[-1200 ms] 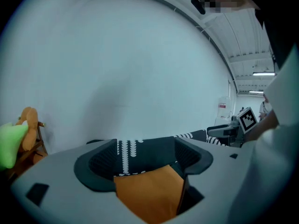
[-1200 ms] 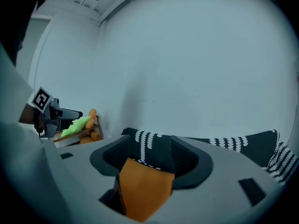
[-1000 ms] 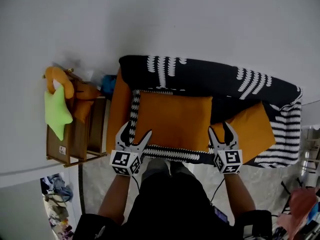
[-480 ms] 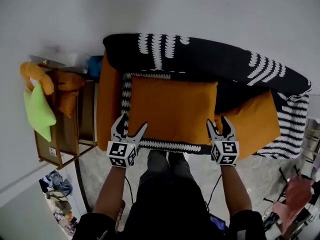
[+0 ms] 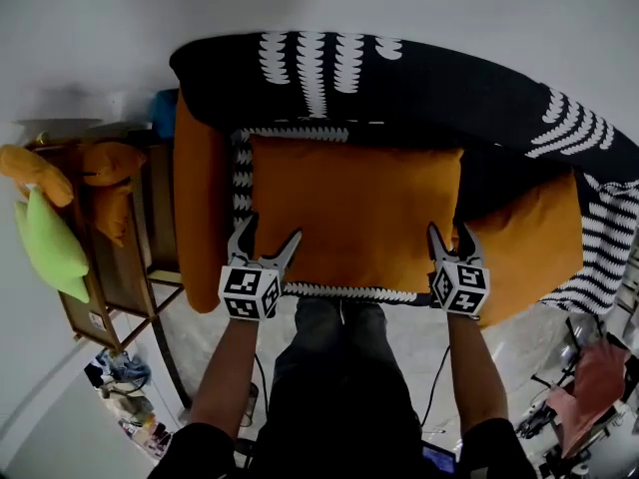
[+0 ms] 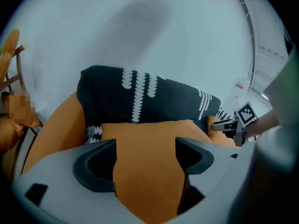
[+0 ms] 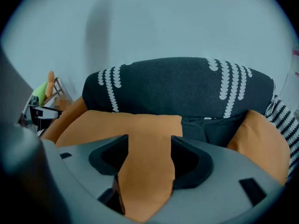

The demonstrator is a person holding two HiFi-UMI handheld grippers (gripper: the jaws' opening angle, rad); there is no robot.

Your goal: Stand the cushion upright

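Cushion (image 5: 354,213): lying flat on the sofa (image 5: 399,78) seat, its near edge along the seat's front edge.
Risk: a pinch that catches only the cover at the two front corners would likely let the soft middle sag or fold on the lift (it looks limp). An uneven lift could tip it onto the second cushion (image 5: 529,238) at the seat's right edge.
Left gripper (image 5: 270,230): jaws wide apart at the cushion's front left corner, nothing clamped.
Right gripper (image 5: 451,230): jaws apart and widening at the front right corner. The cushion shows between them, unpressed.
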